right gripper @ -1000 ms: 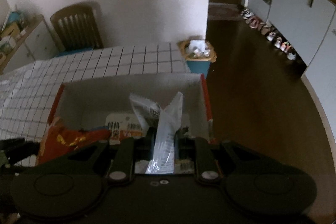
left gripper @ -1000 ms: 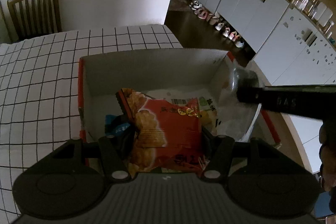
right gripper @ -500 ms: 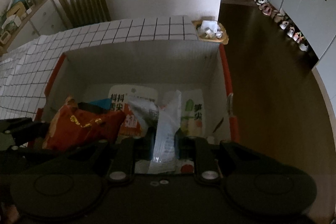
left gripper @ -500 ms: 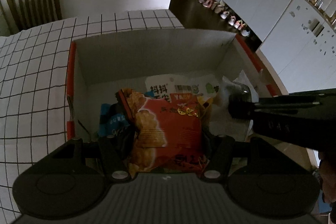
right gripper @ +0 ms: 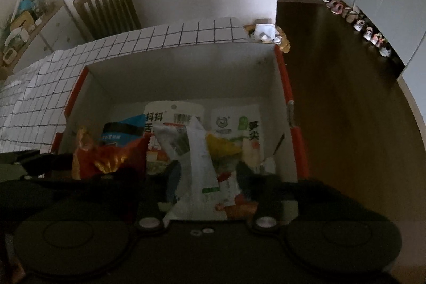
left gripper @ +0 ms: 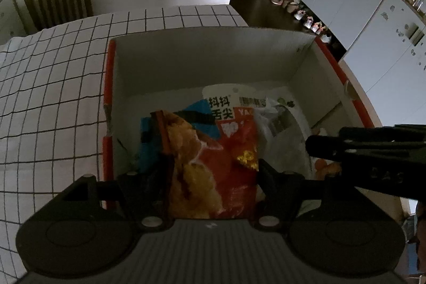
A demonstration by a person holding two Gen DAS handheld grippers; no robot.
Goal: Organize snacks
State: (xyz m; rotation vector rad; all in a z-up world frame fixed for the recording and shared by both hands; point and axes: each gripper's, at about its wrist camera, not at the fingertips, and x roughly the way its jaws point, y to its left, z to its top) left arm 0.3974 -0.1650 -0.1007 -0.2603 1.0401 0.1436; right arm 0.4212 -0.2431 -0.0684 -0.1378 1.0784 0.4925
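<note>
A white cardboard box with red edges [left gripper: 109, 76] [right gripper: 282, 76] stands on the checked tablecloth and holds several snack packets. My left gripper [left gripper: 213, 164] reaches into its near left part with a red snack bag [left gripper: 213, 177] [right gripper: 111, 153] upright between its fingers. Those jaws are opening, but both pads still touch the bag. My right gripper [right gripper: 209, 169] hangs over the box's near right part. Its jaws are opening too and stand clear of the white crinkled packet [right gripper: 199, 156] [left gripper: 279, 124] between them. That packet rests on the other packets.
White, blue and yellow packets [right gripper: 173, 116] lie flat on the box floor. The table's right edge runs just beside the box, with dark floor [right gripper: 346, 111] below. A wooden chair [right gripper: 106, 7] stands at the far end, and a full waste bin [right gripper: 266, 32] sits behind the box.
The right gripper's fingers have spread apart and released the white packet, which now leans loose between them. The left fingers stand slightly wider around the red bag. Both views tilted further down into the box.
</note>
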